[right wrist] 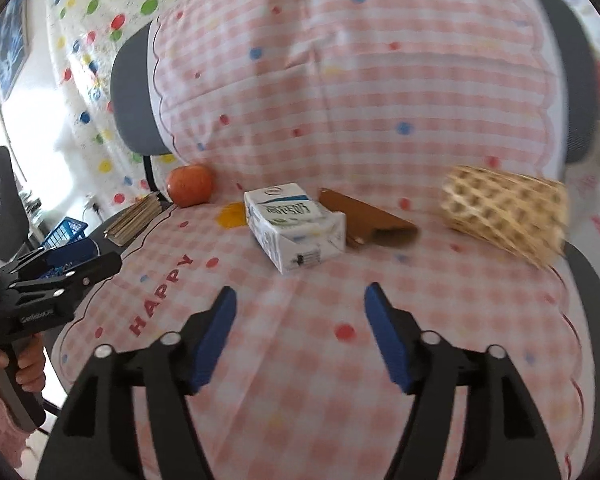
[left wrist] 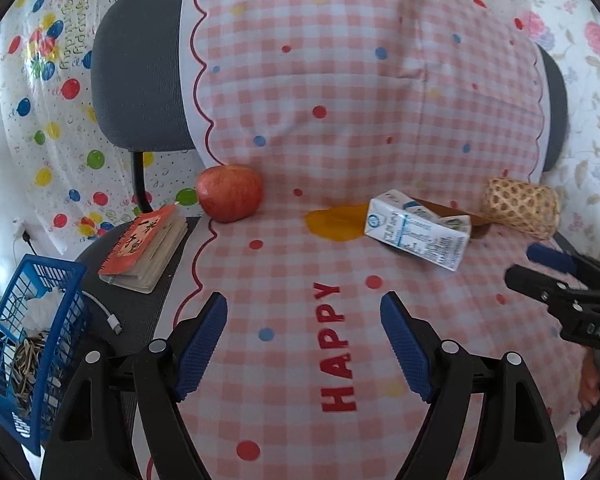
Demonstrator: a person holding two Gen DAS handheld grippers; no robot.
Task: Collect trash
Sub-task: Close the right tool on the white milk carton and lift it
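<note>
A pink and white checked cloth [left wrist: 340,160] with coloured dots and the red word HAPPY covers a grey chair [left wrist: 136,72], and a wall sheet with balloon pictures [left wrist: 52,100] hangs behind it.

Far left and near, a blue plastic basket [left wrist: 4,344] holds white crumpled paper [left wrist: 44,308] and some seed shells [left wrist: 28,360]. A white cable plug [left wrist: 114,324] lies just beside the basket. Next comes an orange-covered notebook [left wrist: 148,248] on the bare seat edge. A red apple [left wrist: 230,193] sits farther back on the cloth. To its right lies a flat orange-yellow peel [left wrist: 334,222], touching a squashed white and blue milk carton [left wrist: 418,234] lying on its side. A brown flat piece [right wrist: 376,220] sits just behind the carton. Far right lies a tan woven foam net sleeve [left wrist: 522,206] on its side.

The left gripper [left wrist: 304,344] hangs over the word HAPPY with its blue pads wide apart and nothing between them. The right gripper [right wrist: 300,332] is near the carton, its blue pads also wide apart and holding nothing. A hand [right wrist: 24,364] holds the left gripper's handle.
</note>
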